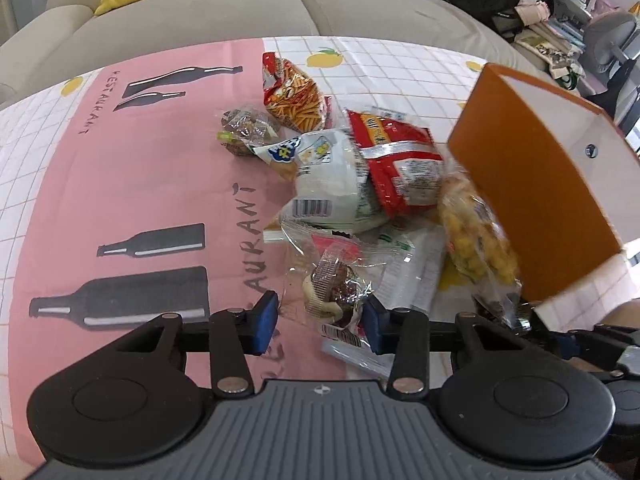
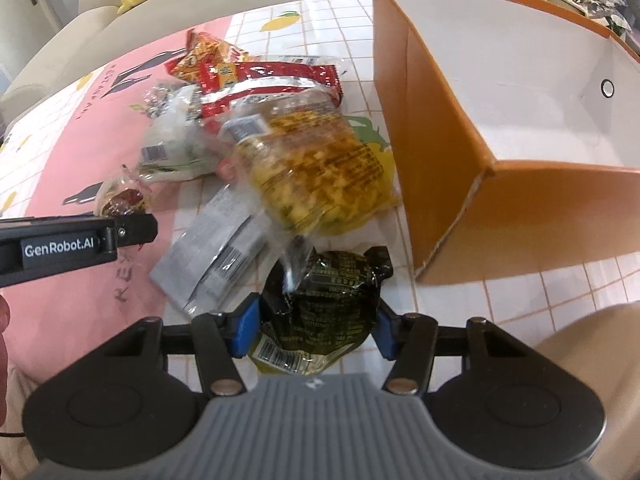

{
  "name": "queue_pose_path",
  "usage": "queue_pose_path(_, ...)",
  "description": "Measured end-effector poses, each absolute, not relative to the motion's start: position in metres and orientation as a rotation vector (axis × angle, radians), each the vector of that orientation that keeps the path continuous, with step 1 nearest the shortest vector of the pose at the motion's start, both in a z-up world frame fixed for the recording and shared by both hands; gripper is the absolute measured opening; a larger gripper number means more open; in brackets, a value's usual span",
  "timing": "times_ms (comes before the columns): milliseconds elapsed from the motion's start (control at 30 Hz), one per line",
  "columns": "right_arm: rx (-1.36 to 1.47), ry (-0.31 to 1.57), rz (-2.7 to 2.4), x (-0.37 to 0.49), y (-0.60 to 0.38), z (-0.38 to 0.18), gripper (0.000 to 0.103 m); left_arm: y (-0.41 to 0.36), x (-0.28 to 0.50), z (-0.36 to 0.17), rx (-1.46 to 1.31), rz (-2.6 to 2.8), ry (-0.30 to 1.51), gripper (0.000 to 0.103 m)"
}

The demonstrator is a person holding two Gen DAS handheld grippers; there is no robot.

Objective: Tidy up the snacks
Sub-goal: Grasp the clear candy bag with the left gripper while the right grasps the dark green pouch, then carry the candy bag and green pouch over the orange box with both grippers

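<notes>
Both tongs were spread wide: my left gripper (image 1: 320,322) straddled a clear-wrapped pastry (image 1: 334,292) without clamping it, my right gripper (image 2: 314,326) bracketed a dark green packet (image 2: 328,300). Other snacks lay heaped beside the orange box (image 2: 452,128) on the tablecloth (image 1: 132,184).

orange box (image 2: 460,184) cut off at right, yellow snack bag (image 2: 320,168) motion-blurred
</notes>
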State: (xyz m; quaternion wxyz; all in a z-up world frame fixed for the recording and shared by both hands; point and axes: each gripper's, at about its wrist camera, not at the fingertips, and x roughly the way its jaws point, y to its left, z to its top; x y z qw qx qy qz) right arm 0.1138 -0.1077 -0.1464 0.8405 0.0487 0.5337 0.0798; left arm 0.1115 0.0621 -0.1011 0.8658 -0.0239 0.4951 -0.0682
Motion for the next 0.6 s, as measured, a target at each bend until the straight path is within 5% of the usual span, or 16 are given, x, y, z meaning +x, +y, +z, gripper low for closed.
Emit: queue_pose_path(600,0.093,0.984,0.254,0.083,-0.117,-0.074,0.055,0.050,0.081,-0.036,-0.072,-0.170,0.960,0.050)
